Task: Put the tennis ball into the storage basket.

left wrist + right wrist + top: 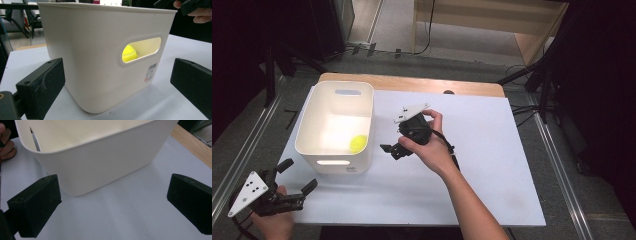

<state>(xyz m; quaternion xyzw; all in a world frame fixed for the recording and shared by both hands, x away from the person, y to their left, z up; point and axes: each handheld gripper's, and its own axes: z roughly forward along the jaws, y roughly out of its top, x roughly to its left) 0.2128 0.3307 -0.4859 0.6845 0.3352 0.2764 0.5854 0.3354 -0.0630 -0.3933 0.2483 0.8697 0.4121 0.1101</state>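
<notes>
yellow ball [358, 144] sits inside the white bin [307, 131], lower right corner of its floor, left of centre in the high view. through the left gripper view it shows in the bin's handle slot [129, 53].

right hand-held gripper [396, 148]: jaws spread wide, nothing between them, parked just right of the bin's right wall, pointing at it. right gripper view has the bin wall [105, 167] straight ahead between the open jaws, apart from it, not touching.

left hand-held gripper [298, 176]: also open and empty, lower left of the frame, aimed at the bin's near-left corner, a bit apart from it.

key relation: ball lies left of the right hand-held gripper, just past the wall, and lower than the rim. right hand is clearly the nearer one. my read: any grab has to go up over the rim and down, not sideways. the bin's long axis runs away from the person.

table [492, 165] is otherwise bare white sheet.
</notes>
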